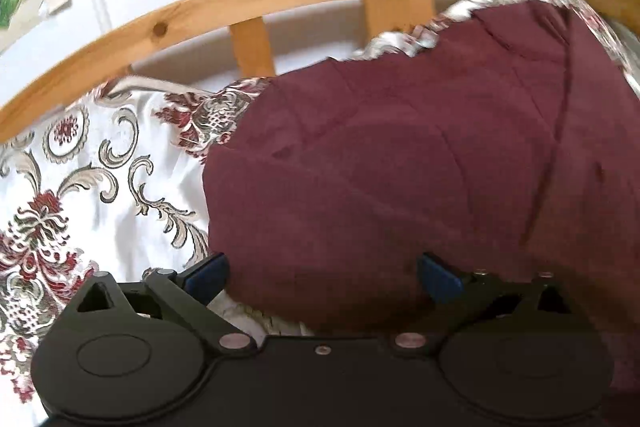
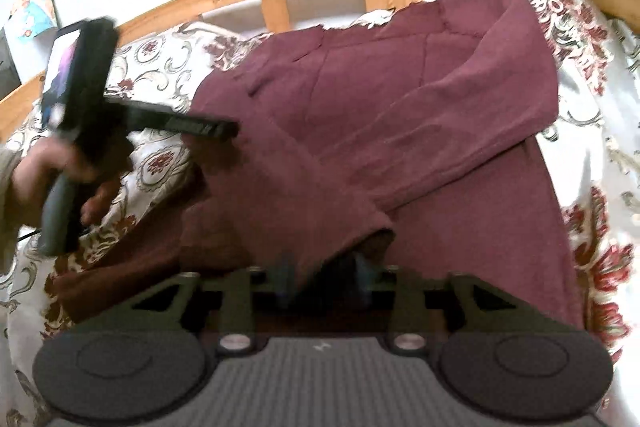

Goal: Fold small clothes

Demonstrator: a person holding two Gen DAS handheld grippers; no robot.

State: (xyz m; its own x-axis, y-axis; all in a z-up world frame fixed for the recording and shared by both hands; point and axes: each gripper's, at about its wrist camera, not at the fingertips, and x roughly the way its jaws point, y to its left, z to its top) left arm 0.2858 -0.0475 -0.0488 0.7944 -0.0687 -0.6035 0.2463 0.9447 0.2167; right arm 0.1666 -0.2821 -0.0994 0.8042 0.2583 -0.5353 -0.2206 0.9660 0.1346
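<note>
While the maroon long-sleeved knit garment [image 2: 400, 131] lies spread on the floral bed cover [image 1: 80, 187], its length running away from both cameras, a sleeve cuff [image 2: 360, 227] is pinched by the nearly closed right gripper [image 2: 324, 279]. The left gripper [image 1: 324, 271] is spread wide, holding nothing, over the near hem. No containers are seen.

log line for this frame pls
left hand-held gripper: open over maroon garment | right hand-held gripper: shut on garment fold | surface: floral bedspread
</note>
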